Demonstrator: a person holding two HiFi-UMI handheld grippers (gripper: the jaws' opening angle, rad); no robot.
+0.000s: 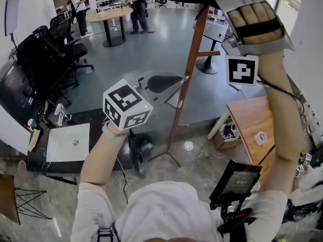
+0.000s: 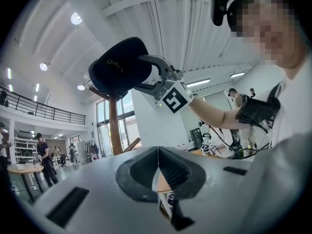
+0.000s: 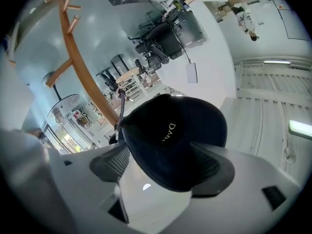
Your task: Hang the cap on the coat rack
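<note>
While stretched high overhead, clamps the cap (image 3: 175, 135) by its brim in the right gripper (image 3: 161, 167), both pads pressed onto the dark fabric. Leaves the crown free that way, so the hollow side can settle over wood. Puts the cap right at the upper end of the coat rack (image 2: 113, 126) as seen from the left gripper view, over the top of the wooden pole. Cannot tell from any view whether touching the wood or hanging just above it. Demands the full arm reach, probably because the rack's top stands above head height. Shows short slanted pegs (image 1: 211, 53) farther down the pole in the head view, none of them carrying anything.

Holds the left gripper (image 1: 161, 84) much lower, near the pole's middle and well apart from the cap, jaws closed together on nothing. Seems parked there to stay clear of the hanging while aiming its camera up at the work.

Looks close to the finish: calls for a small lowering until the crown seats on the top, then an opening of the right jaws. Risks a slide off the wood if let go before the cap bears its own weight
</note>
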